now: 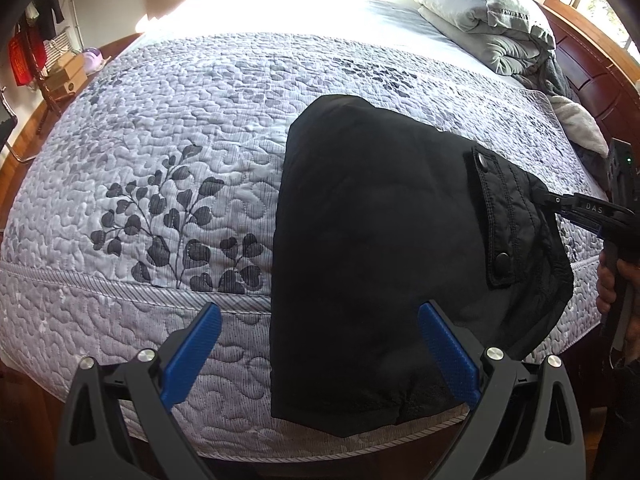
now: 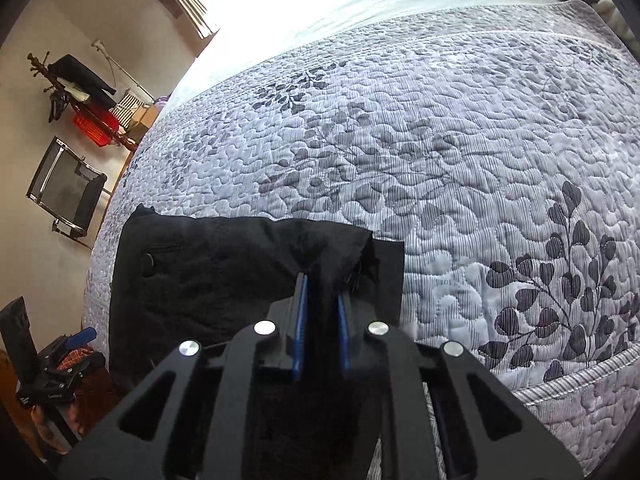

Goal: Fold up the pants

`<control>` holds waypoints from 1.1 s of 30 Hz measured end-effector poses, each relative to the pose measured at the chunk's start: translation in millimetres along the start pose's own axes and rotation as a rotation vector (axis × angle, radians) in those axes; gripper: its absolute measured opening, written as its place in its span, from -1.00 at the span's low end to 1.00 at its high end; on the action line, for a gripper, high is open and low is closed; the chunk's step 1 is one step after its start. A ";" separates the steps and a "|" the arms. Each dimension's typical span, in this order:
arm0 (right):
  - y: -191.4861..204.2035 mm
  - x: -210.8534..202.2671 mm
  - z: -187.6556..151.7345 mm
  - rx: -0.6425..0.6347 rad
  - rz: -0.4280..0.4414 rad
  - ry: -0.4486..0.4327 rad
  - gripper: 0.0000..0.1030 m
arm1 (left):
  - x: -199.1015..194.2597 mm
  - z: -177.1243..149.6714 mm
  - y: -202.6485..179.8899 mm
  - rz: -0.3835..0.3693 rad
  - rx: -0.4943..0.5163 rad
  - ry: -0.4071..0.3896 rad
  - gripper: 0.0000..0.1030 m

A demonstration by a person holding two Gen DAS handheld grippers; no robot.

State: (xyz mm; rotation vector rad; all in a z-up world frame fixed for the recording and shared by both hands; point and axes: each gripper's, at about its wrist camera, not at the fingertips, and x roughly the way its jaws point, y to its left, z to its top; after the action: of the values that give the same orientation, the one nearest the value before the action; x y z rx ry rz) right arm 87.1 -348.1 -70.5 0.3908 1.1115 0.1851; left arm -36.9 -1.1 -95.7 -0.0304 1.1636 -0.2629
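Observation:
Black pants point(image 1: 372, 248) lie folded in a bundle on the near edge of the bed, one end hanging over the side. A flap pocket with snaps point(image 1: 504, 216) faces up on the right part. My left gripper point(image 1: 320, 316) is open and empty, its blue pads on either side of the pants' near end. My right gripper point(image 2: 322, 284) is shut on a bunched edge of the pants point(image 2: 224, 272). It shows in the left wrist view point(image 1: 548, 200) at the pants' right edge, next to the pocket.
The bed carries a grey quilt with a leaf print point(image 1: 168, 152). Pillows and a blanket point(image 1: 480, 12) are piled at the far right by the wooden headboard point(image 1: 592, 72). A chair point(image 2: 66, 188) and a coat stand point(image 2: 80, 96) are by the wall.

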 end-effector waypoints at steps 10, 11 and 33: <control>-12.9 -43.0 -52.7 0.027 0.041 -0.017 -0.06 | 1.5 -3.0 4.6 -0.005 -0.014 0.010 0.93; -13.1 -45.8 -59.8 0.030 0.048 -0.014 -0.06 | 1.8 -3.6 4.1 -0.006 -0.013 0.012 0.93; -3.6 -55.5 -100.3 0.023 0.102 0.025 -0.67 | -7.8 -5.1 -9.9 -0.009 0.010 -0.002 0.93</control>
State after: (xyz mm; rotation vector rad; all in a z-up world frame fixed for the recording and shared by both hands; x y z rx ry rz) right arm -27.3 -348.7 -64.2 0.4670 1.1202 0.2677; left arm -46.2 -8.4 -89.1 -0.0273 1.1605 -0.2769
